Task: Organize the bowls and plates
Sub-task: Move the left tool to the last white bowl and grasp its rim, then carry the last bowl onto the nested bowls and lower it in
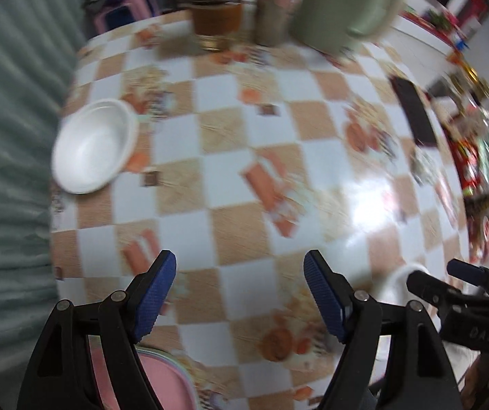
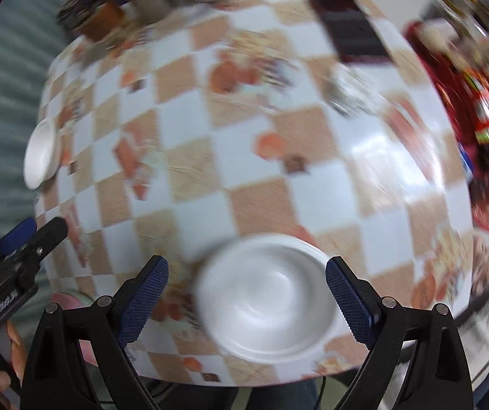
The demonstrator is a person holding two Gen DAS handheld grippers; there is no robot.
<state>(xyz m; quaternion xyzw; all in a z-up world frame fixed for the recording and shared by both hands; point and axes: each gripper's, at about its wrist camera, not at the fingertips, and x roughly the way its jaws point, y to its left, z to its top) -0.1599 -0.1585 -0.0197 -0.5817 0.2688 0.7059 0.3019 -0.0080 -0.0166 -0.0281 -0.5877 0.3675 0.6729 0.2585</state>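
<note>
White bowl sits on the checkered tabletop between the wide-open, empty right tool. Left tool is open, empty; green mug, jar, phone stand beyond.

Both wrist views, blurred, look down across the same checkered table, apparently close.

The table has a shiny, smooth plastic cover. The white bowl looks smooth plastic. The hand-held gripper pads look bumpy blue rubber.
</note>
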